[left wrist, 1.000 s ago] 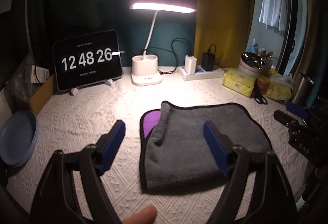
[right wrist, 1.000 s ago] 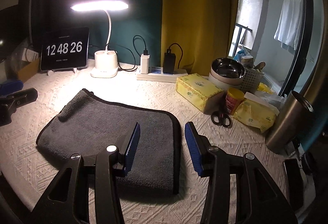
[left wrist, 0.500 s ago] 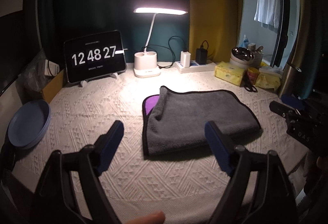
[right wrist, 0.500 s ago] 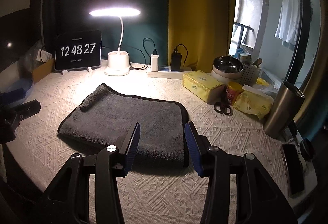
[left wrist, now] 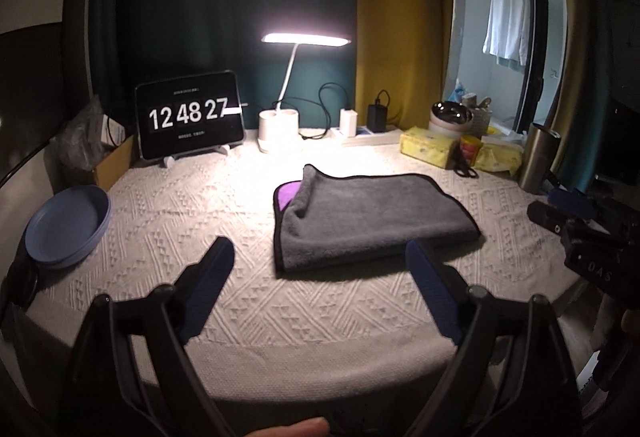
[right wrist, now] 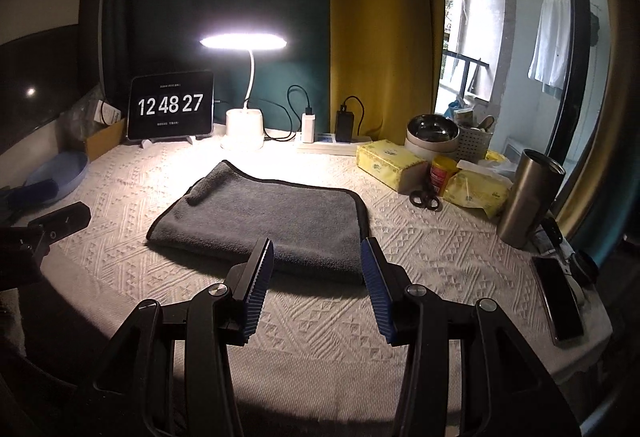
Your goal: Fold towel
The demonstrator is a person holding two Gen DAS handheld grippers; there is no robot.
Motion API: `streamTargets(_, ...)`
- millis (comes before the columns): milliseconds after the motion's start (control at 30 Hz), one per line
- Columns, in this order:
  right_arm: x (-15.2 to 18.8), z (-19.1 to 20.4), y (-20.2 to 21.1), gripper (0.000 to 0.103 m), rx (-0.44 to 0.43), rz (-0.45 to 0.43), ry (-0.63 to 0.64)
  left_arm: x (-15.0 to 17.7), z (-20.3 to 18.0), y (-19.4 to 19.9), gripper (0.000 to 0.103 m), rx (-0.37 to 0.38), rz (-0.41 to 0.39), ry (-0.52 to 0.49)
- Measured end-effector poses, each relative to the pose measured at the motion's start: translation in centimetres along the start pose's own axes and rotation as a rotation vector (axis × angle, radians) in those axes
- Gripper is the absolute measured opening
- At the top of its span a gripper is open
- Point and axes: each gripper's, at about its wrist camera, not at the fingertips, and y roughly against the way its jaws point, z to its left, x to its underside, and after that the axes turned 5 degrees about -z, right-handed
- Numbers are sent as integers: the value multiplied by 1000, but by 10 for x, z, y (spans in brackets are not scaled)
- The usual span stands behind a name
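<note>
A grey towel (left wrist: 372,217) with black edging lies folded on the white tablecloth; a purple inner corner (left wrist: 286,193) shows at its far left. It also shows in the right wrist view (right wrist: 272,221). My left gripper (left wrist: 320,257) is open and empty, held back above the table's front edge, short of the towel. My right gripper (right wrist: 318,257) is open and empty, just in front of the towel's near right edge. The right gripper also shows at the right of the left wrist view (left wrist: 576,221).
At the back stand a tablet clock (left wrist: 190,115), a lit desk lamp (left wrist: 280,129) and a power strip (right wrist: 328,145). Blue plates (left wrist: 66,225) lie left. Tissue packs (right wrist: 388,163), scissors (right wrist: 424,197), a steel tumbler (right wrist: 528,197) and a phone (right wrist: 558,297) sit right.
Both grippers have pulled back and up from the towel toward the table's front edge. The towel stays folded and still. Both stay open.
</note>
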Motion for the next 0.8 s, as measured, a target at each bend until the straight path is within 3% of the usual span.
streamTargets(400, 6, 5, 65, 49, 20, -134, -10, 2, -4, 65, 89, 2, -184, 3)
streamTargets(500, 6, 0, 82, 61, 34, -182, -29, 1, -2, 80, 89, -2, -234, 10)
streamTargets(567, 6, -3, 91, 64, 45, -210, -40, 0, 0, 88, 89, 1, -265, 16)
streamTargets(800, 8, -11, 99, 64, 67, -233, -64, -3, -2, 97, 89, 0, -284, 5)
